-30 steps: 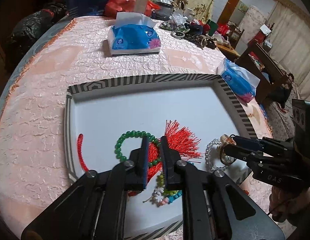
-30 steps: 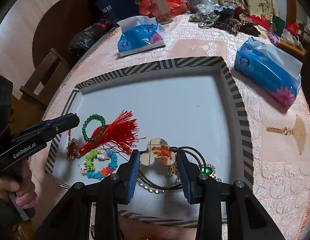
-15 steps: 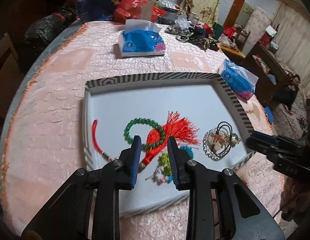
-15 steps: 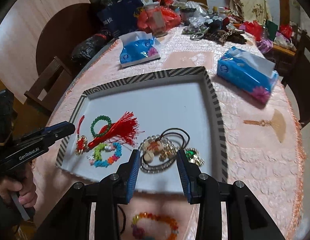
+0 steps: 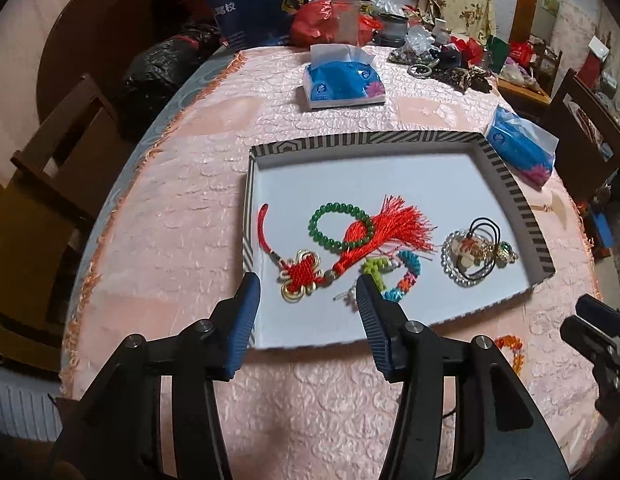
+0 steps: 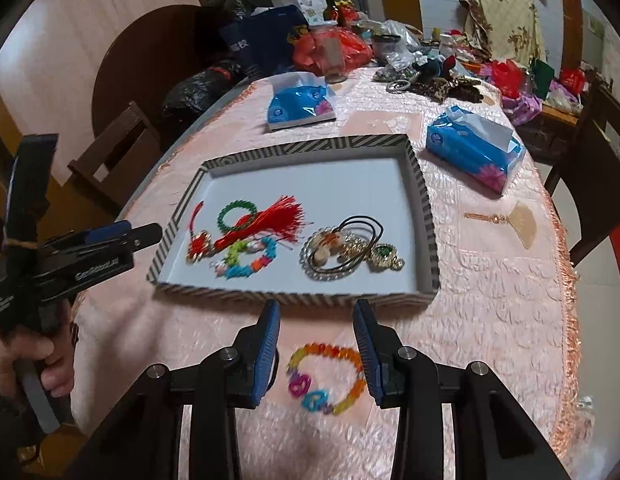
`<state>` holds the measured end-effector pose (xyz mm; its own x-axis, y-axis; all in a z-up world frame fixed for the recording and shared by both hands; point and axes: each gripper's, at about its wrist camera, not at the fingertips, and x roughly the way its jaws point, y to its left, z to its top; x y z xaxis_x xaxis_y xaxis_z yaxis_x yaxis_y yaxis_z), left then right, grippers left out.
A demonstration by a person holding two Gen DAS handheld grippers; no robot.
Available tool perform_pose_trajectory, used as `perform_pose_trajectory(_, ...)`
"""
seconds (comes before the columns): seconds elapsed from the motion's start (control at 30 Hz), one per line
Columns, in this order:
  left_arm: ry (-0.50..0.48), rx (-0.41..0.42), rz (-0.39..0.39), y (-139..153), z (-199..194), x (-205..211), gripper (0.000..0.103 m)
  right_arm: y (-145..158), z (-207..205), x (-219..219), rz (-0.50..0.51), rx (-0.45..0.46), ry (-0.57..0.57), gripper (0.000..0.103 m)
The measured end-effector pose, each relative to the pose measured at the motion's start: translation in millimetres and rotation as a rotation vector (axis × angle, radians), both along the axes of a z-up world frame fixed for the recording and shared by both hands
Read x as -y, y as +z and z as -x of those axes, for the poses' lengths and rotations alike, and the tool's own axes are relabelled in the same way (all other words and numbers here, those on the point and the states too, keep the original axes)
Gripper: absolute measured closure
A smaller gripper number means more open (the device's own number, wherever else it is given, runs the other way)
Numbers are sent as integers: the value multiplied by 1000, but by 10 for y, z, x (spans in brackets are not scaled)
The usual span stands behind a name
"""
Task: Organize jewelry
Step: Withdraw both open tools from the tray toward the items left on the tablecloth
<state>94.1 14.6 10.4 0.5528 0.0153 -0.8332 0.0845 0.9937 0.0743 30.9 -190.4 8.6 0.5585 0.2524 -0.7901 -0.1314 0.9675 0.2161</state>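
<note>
A striped-rim white tray holds a red tassel knot, a green bead bracelet, a coloured bead bracelet and a clear bead bracelet with a black-cord pendant. A colourful chain bracelet lies on the cloth in front of the tray. My left gripper is open and empty at the tray's near left corner. My right gripper is open and empty above the chain bracelet.
Two blue tissue packs lie beyond and right of the tray. A cream fan pendant lies on the pink tablecloth at right. Clutter and bags crowd the far table edge. Wooden chairs stand left.
Both grippers pulled back from the tray toward the near table edge. The left jaws opened wider. The chain bracelet in front of the tray came into view under the right gripper.
</note>
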Motion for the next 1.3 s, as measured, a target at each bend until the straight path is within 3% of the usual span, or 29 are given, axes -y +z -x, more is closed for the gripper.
perform_pose_trajectory(0.07, 4, -4, 3, 4, 53, -7, 53, -3, 75, -13, 7, 1, 0, 63)
perform_pose_trajectory(0.87, 24, 48, -5, 200, 464, 152, 52, 67, 519, 270, 34, 10, -41, 61)
perform_pose_trajectory(0.93, 15, 63, -8, 203, 507, 157, 49, 17, 537, 296, 30, -10, -36, 61)
perform_pose_trajectory(1.0, -17, 74, 0, 177, 582, 170, 38, -56, 586, 317, 45, -18, -28, 61)
perform_pose_trajectory(1.1, -65, 66, 8, 22, 741, 183, 35, -198, 682, 331, 43, -34, -1, 61)
perform_pose_trajectory(1.23, -100, -47, 37, -407, 865, 222, 35, -470, 782, 357, 32, -86, 5, 61)
perform_pose_trajectory(1.3, -102, -80, 13, -597, 896, 259, 35, -619, 821, 353, 39, -119, 13, 61)
